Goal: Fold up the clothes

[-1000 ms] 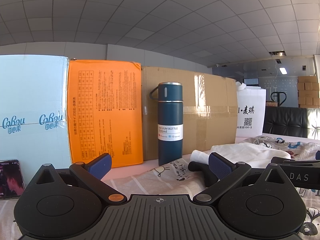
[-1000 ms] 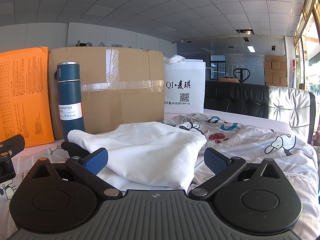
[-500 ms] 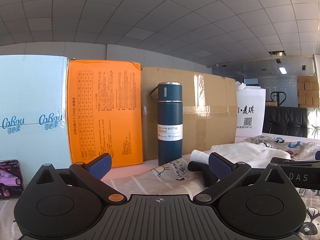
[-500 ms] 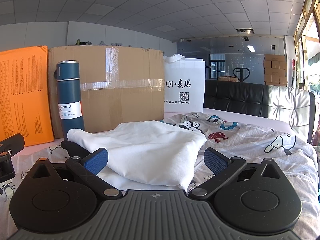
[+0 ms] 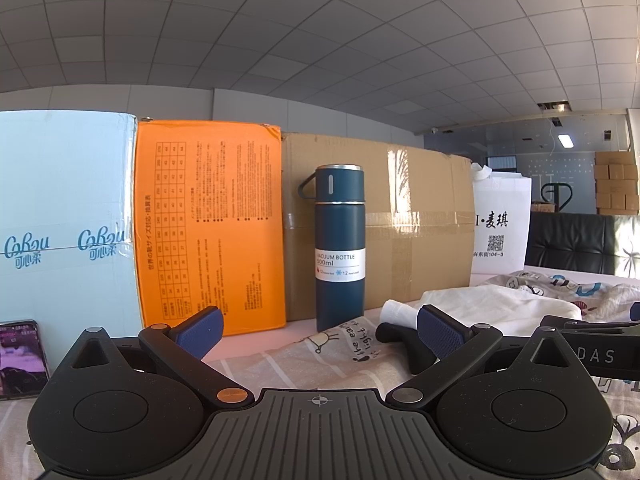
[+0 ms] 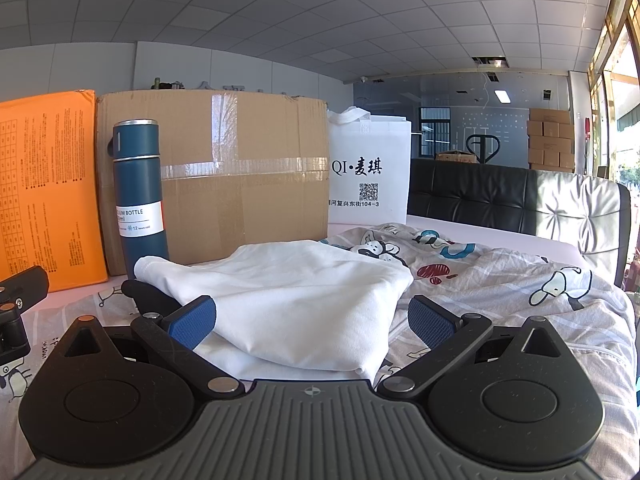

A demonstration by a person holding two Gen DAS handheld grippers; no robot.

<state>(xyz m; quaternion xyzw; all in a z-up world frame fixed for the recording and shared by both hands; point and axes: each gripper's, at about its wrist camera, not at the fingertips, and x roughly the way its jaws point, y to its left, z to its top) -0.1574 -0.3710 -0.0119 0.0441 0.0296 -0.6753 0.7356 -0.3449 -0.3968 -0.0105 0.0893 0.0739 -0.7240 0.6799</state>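
My left claw: spread, holding nothing.
My right claw: spread, the folded white garment between my fingers.
Blue bottle: upright, behind the garment.

Between the right jaws lies a white garment of soft matt cloth, smooth with gentle folds. Under it a thin printed cotton sheet is crumpled. Ahead of the left jaws stands a vacuum bottle, matt blue with a brushed metal rim and paper label. Behind it, a brown cardboard box carries glossy tape. The pads are blue, finely ribbed rubber.
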